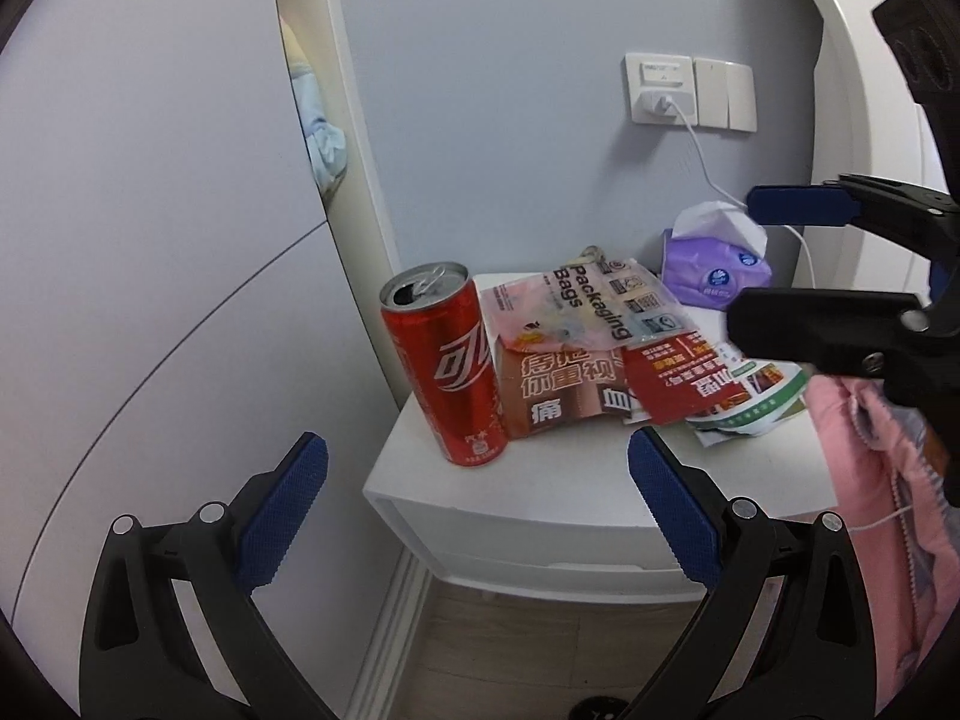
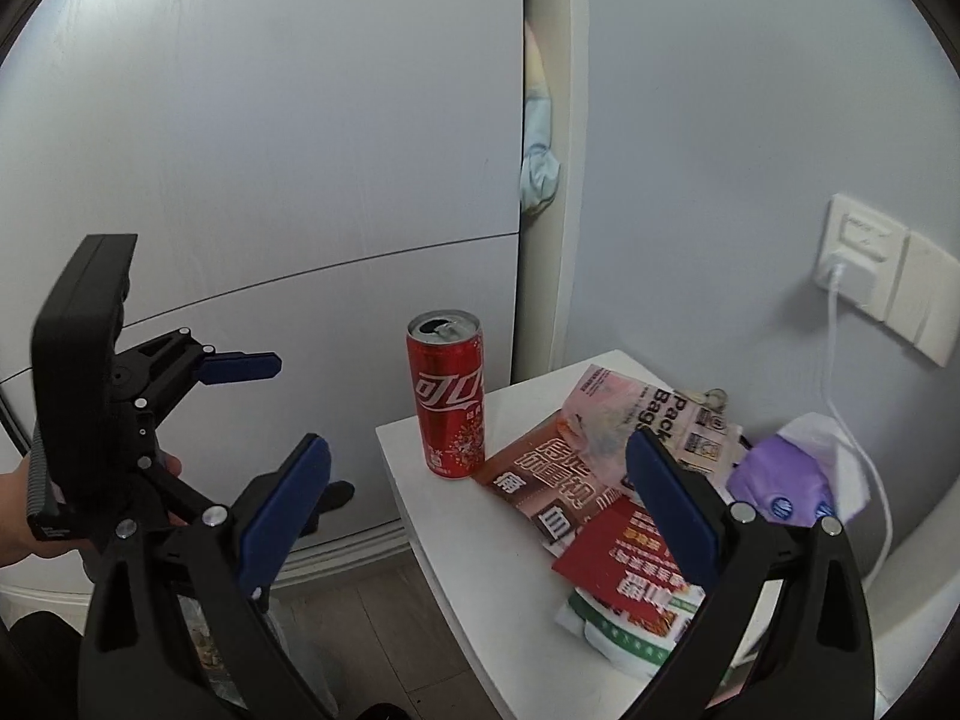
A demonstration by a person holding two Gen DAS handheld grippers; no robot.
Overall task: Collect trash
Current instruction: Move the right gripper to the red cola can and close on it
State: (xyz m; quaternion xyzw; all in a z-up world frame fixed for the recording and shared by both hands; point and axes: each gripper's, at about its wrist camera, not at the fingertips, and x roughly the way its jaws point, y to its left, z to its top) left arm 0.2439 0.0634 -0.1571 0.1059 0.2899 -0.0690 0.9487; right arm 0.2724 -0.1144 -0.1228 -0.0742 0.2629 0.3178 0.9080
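An opened red cola can (image 1: 445, 363) stands upright at the left front corner of a white bedside cabinet (image 1: 540, 498); it also shows in the right wrist view (image 2: 449, 396). Beside it lie flat wrappers: a pink packaging bag (image 1: 576, 303), a brown leaflet (image 1: 558, 390), a red leaflet (image 1: 678, 381) and a green-and-white wrapper (image 1: 753, 405). My left gripper (image 1: 477, 510) is open and empty, just in front of the can. My right gripper (image 2: 480, 516) is open and empty, above the cabinet's front; it appears in the left wrist view (image 1: 753, 258) over the wrappers.
A purple tissue pack (image 1: 717, 267) sits at the back right under a wall socket (image 1: 660, 90) with a white cable. Pink bedding (image 1: 888, 468) hangs at the right. A wardrobe door (image 2: 270, 150) stands left of the cabinet. Wood floor lies below.
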